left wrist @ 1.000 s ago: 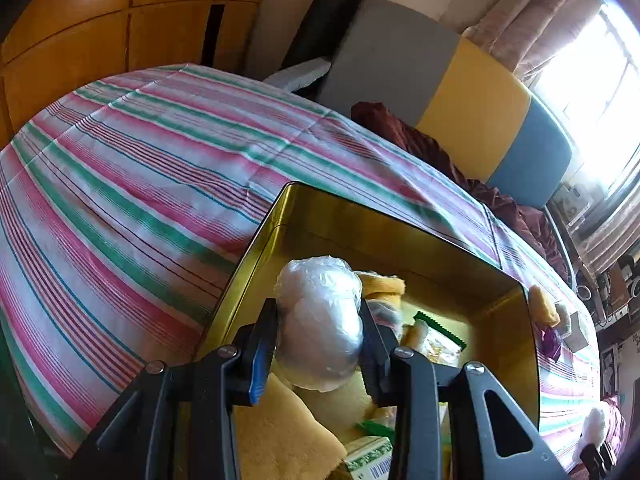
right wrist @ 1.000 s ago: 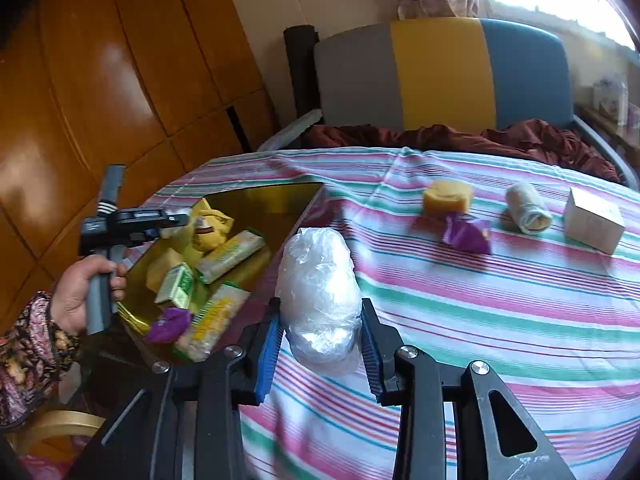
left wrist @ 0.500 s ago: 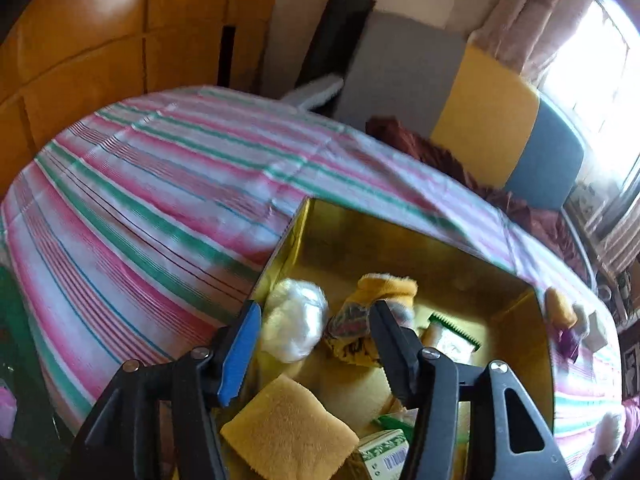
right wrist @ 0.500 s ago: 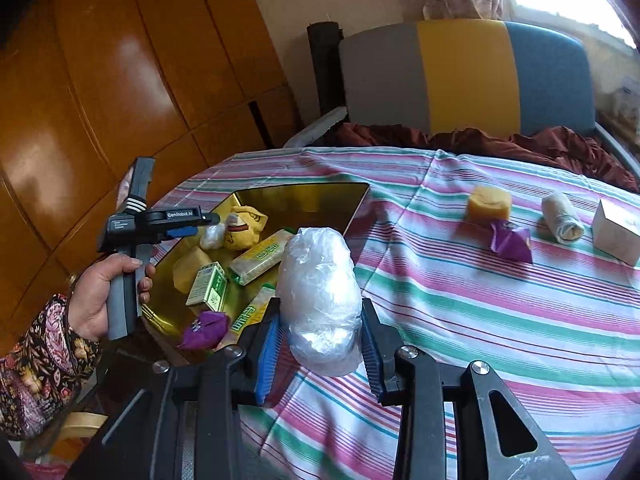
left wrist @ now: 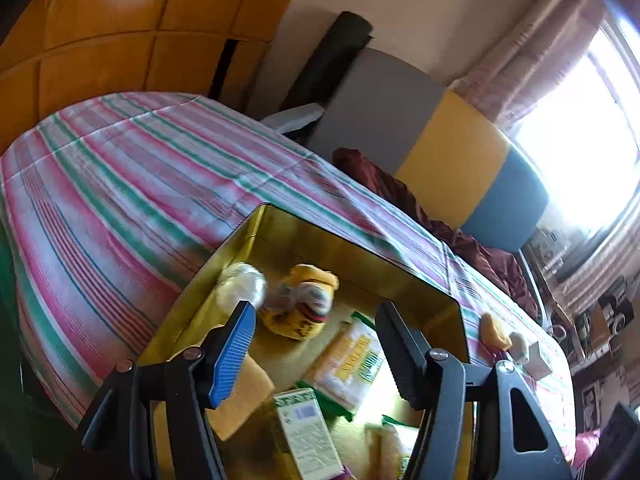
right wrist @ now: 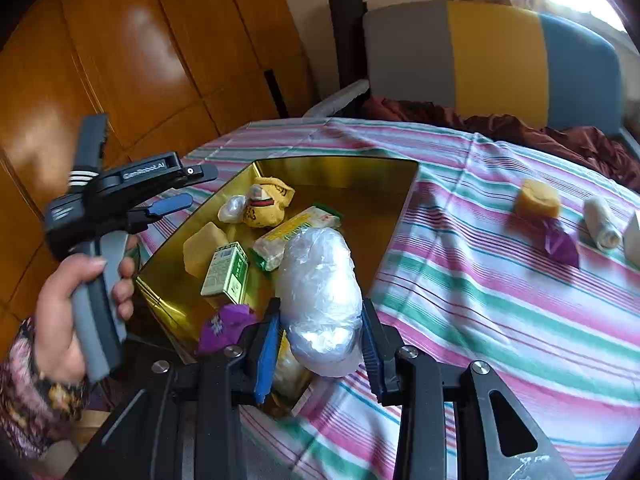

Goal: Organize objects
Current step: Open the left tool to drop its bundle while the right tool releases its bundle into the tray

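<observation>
The right hand-held gripper [right wrist: 318, 348] was clamped on a large crinkled clear-plastic bundle [right wrist: 320, 296] above the near edge of the shiny gold rectangular tin [right wrist: 340, 172] on the striped-cloth counter [right wrist: 500, 320]. The left hand-held gripper [left wrist: 316, 344] hung over the tin, jaws opening with nothing between them; a small white plastic ball [left wrist: 242, 284] lay in the tin's far corner.

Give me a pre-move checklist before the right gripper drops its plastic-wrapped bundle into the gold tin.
1. Right gripper clamped on plastic-wrapped bundle: ok.
2. Left gripper with nothing between its opening jaws: ok.
3. Left gripper out of the drop path: ok, it sits at the tin's left edge.
4. Free floor in gold tin: ok, on the right.
5. Bundle fully over tin: cannot tell.
6. Small white wad resting inside tin: ok.
</observation>
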Available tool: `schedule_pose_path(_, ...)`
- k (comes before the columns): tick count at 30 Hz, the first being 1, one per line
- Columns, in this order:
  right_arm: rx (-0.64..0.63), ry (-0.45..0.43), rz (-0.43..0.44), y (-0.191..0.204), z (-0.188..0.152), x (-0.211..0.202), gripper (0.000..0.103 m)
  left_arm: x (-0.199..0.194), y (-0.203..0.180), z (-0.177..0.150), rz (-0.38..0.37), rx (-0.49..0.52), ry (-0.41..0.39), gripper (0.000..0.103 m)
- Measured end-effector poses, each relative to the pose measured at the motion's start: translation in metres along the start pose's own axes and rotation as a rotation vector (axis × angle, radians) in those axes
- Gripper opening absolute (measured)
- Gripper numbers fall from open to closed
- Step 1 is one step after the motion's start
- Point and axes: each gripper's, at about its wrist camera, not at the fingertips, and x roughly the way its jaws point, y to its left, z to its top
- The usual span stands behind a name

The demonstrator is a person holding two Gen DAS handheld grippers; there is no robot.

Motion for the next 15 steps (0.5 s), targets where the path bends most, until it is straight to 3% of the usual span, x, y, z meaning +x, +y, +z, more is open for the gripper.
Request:
schedule_pose_path(11, 0.015, 0.039, -0.050, 0.011, 0.037, 0.054, 0.040, -0.023, 0.002, 0.009, -0.006, -0.046, -0.061, 0.063)
schedule_pose_path(15, 0.002, 0.052, -0.106, 0.013, 0.039, 0.071, 0.042, -0.023, 0.003, 0.010, -0.009, -0.056, -0.058, 0.063)
